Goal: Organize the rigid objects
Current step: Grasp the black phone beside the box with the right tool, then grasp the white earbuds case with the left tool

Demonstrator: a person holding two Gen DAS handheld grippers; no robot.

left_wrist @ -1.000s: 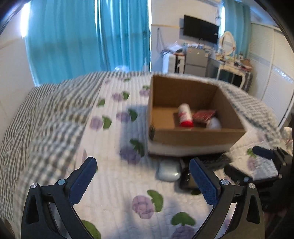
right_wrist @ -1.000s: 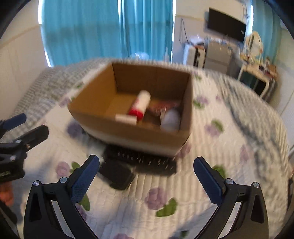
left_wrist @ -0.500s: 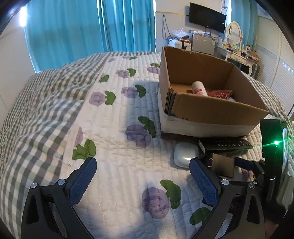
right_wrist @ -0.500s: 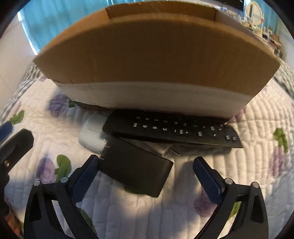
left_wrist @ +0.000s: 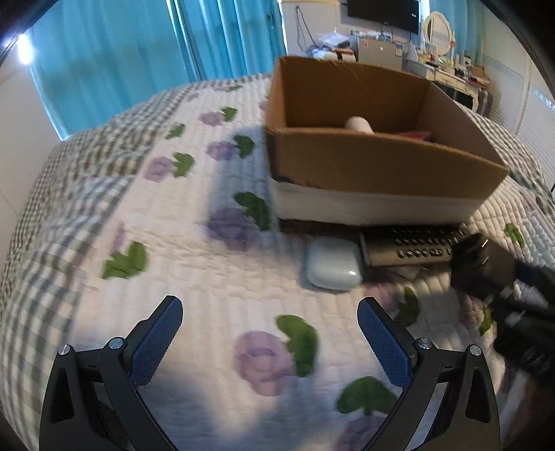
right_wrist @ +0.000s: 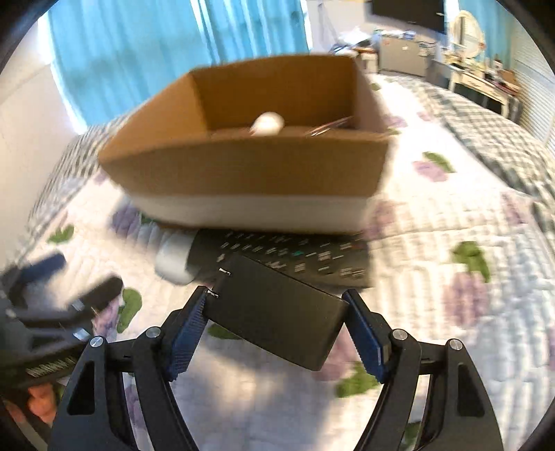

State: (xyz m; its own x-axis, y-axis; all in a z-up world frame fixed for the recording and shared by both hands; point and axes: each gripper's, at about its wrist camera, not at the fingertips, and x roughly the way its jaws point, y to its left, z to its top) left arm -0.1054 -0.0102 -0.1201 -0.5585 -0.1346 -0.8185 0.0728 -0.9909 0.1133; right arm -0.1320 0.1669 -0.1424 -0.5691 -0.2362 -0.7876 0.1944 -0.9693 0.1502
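My right gripper [right_wrist: 275, 312] is shut on a black power adapter [right_wrist: 277, 314] with metal prongs and holds it above the quilt; it also shows in the left wrist view [left_wrist: 484, 267]. Behind it a black remote control [right_wrist: 295, 258] [left_wrist: 412, 243] and a pale blue-grey case [left_wrist: 333, 265] [right_wrist: 173, 256] lie on the bed against an open cardboard box [left_wrist: 381, 166] [right_wrist: 249, 166]. The box holds a white bottle [right_wrist: 267, 125] and a red item [left_wrist: 416, 134]. My left gripper [left_wrist: 269, 326] is open and empty over the quilt, left of the case.
The floral quilt [left_wrist: 208, 249] covers the bed, with a checked blanket [left_wrist: 66, 215] at the left. Teal curtains [left_wrist: 156, 52] hang behind. A dresser with a mirror [left_wrist: 438, 31] and a television stand at the far right.
My right gripper has closed on the black adapter and lifted it off the quilt. The left gripper has moved closer to the box, still open.
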